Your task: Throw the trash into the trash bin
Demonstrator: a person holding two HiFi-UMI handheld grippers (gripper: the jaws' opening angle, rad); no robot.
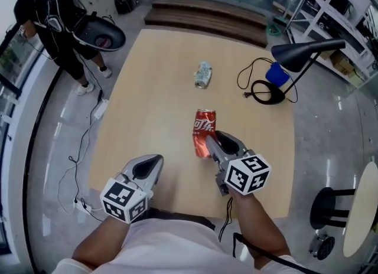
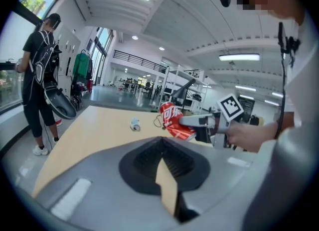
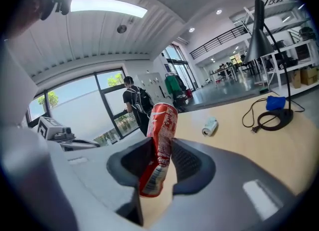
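While right tongs (image 3: 162, 148) clamp the crushed red drink can (image 1: 204, 126) mid-body, clear above the bench (image 1: 147, 90) near edge | long axis crosswise to jaws, top tipped far-edgeward | left tongs (image 1: 155, 162) closed, empty.

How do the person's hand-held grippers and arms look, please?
The left hand-held gripper and the right hand-held gripper are grey shells with black ribbed pads. Each carries a white cube with black square markers. A black cable hangs from the right one. The shirt is white.
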